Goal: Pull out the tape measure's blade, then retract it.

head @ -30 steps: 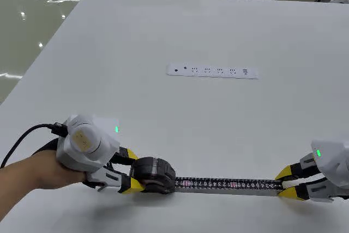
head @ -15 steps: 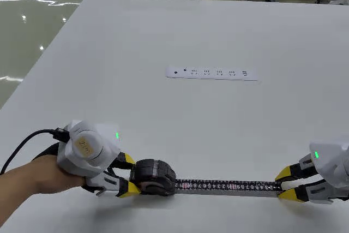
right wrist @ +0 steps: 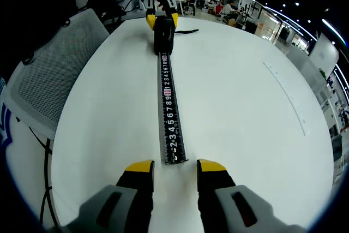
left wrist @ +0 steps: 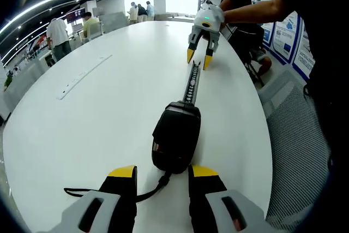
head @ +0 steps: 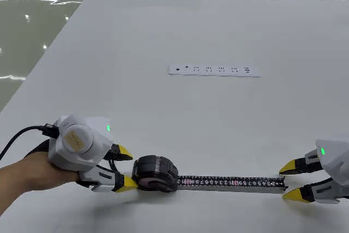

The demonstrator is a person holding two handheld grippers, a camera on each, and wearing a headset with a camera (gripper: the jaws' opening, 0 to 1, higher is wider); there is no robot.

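The black tape measure lies on the white table with its blade drawn out to the right, flat on the surface. My left gripper stands open just left of the case, its yellow tips apart from it. In the left gripper view the case sits just ahead of my left gripper, with its black strap trailing back. My right gripper is open at the blade's end. In the right gripper view the blade tip lies free just ahead of my right gripper.
A white power strip lies across the middle of the table. The table's near edge runs close below both grippers. A mesh chair stands beside the table, and people stand in the far background.
Both grippers have opened. The left has let go of the case and drawn back left; the right has released the blade's end and backed off right. The blade stays extended.
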